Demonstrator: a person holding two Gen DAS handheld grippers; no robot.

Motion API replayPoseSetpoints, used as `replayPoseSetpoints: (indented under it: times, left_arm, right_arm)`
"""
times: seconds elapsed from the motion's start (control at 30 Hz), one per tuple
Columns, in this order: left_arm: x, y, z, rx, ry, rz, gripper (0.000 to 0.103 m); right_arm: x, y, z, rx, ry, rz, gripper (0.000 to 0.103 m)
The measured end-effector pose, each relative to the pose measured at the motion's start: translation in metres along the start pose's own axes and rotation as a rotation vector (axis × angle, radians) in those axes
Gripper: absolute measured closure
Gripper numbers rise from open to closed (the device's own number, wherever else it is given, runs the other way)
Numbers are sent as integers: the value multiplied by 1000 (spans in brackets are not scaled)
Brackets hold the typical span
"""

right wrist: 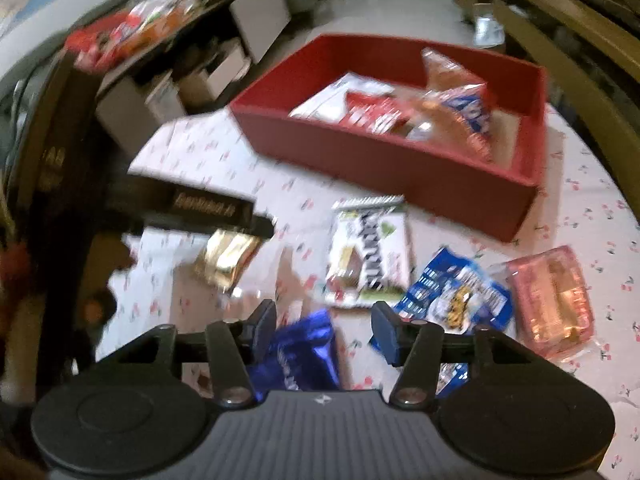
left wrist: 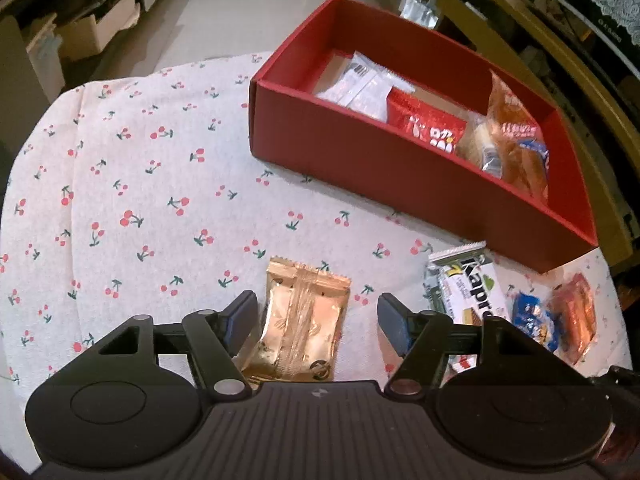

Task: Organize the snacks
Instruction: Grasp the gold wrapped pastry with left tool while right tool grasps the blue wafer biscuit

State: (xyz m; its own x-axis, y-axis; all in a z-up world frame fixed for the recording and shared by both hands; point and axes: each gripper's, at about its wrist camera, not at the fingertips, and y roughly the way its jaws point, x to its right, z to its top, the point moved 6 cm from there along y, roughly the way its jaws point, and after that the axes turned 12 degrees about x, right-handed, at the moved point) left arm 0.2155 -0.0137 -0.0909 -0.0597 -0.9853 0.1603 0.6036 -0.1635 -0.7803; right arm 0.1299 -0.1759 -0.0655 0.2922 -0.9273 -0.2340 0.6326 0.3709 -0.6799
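**Both grippers open above loose snacks**

The red box [left wrist: 360, 168] stands toward the far edge of the surface [left wrist: 140, 184]. The left gripper [left wrist: 318, 316] is wide open around a gold packet [left wrist: 300, 328], not pressing it. The right gripper [right wrist: 324, 326] is open over a shiny blue packet [right wrist: 304, 352].

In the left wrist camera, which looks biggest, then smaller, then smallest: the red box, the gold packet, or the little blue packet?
1. Red box, by far the largest.
2. Gold packet. It lies nearest the camera, so it may look larger than it is.
3. Blue packet, smallest, partly hidden by the hand-held gripper.
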Motion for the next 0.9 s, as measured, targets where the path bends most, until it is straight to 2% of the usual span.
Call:
replayPoseSetpoints:
  times: [0.2, 0.47, 0.53, 0.6, 0.73, 0.8, 0.9]
  left_arm:
    - [3, 3, -4, -12, 19, 2, 26]
    - [1, 2, -6, -14, 30, 6, 21]
    - [1, 3, -6, -11, 31, 5, 19]
    - [3, 4, -6, -9, 43, 9, 19]
    - [6, 2, -9, -7, 84, 30, 29]
    - [7, 0, -8, -8, 86, 31, 41]
    - [5, -3, -9, -14, 78, 21, 53]
  right_arm:
    - [-17, 10, -18, -71, -93, 54, 33]
    - [-31, 21, -41, -139, -187, 91, 28]
    - [-34, 21, -43, -130, -217, 81, 28]
    - [-35, 22, -43, -128, -221, 66, 32]
    - [-36, 16, -44, -117, -229, 51, 37]
    - [-35, 14, -44, -109, -230, 41, 39]
    - [-34, 8, -42, -93, -211, 36, 46]
